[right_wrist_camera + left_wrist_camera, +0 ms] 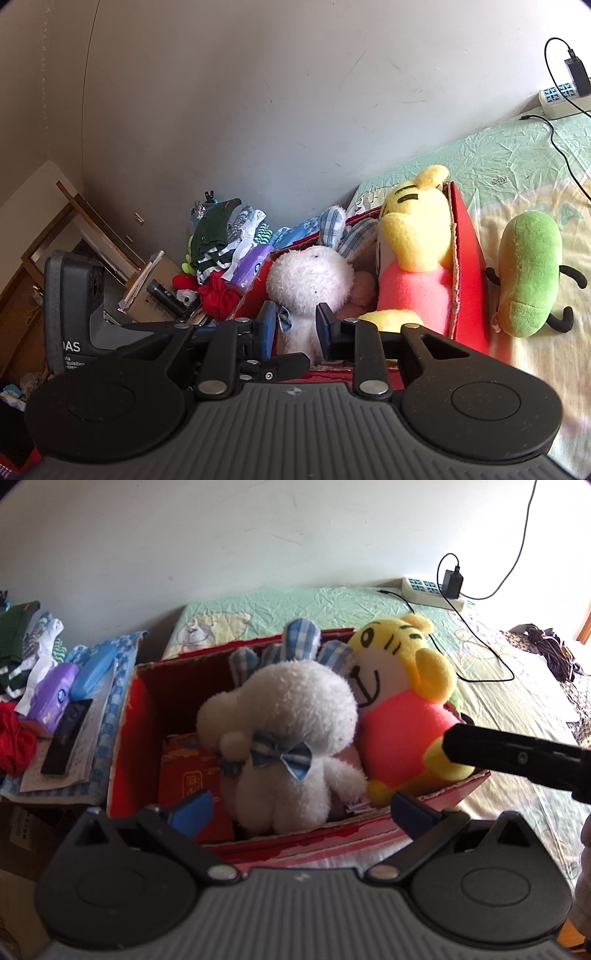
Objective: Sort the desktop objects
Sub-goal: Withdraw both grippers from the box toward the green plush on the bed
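We judged the green plush (pixel 529 275) beside the box (pixel 471 266) light and squashy, best pinched mid-body; left gripper (pixel 301 806) and right gripper (pixel 297 325) both stood released.

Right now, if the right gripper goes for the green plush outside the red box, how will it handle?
The green plush looks stuffed and fuzzy, so it will probably squash under the fingers and weigh little. Its thin black limbs look floppy and will likely dangle. It leans beside the red box on the wrinkled sheet, so a push may topple it.
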{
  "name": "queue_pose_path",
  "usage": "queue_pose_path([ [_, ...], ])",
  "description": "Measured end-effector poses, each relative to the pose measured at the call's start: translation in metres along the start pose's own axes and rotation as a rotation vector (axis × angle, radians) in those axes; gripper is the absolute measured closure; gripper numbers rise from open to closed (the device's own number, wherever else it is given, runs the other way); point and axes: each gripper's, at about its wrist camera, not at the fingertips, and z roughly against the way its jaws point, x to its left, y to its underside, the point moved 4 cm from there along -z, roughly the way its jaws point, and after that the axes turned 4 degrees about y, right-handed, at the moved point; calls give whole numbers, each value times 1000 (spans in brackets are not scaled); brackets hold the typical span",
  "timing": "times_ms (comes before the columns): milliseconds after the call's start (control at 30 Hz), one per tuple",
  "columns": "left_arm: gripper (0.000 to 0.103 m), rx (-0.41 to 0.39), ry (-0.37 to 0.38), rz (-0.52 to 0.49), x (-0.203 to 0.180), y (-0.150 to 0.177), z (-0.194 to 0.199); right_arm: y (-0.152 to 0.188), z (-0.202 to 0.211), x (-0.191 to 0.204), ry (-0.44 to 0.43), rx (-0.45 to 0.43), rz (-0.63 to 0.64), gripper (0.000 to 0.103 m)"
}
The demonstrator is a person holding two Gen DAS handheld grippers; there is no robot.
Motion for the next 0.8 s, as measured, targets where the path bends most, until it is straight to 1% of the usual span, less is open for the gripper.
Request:
queue_pose_path([
  [133, 1, -36, -15, 21, -13, -4, 9, -4, 16, -17, -10, -4, -29, 76],
  [267, 1, -81, 9, 1, -38, -8, 16, -8, 36, -41, -5, -13, -74, 76],
  [400, 1, -124, 64, -26, -69, -12, 19, -12, 57, -67, 26, -25, -102, 76],
  [467, 1, -153, 102, -47, -90, -14, 19, -14, 67, -84, 52, -28, -125, 76],
  [533, 1, -164, 140, -72, -108, -14, 17, -15, 74, -100, 69, -26, -148, 76],
  [600, 1, -170, 167, -100, -127, -14, 12, -19, 78, -116, 93, -19, -158, 76],
  [733, 1, -158, 260, -133, -162, -13, -2, -35, 74, -142, 123, 0, -146, 76],
  [800, 1, -153, 269, -164, -179, -13, -10, -45, 70, -154, 118, 7, -144, 76],
])
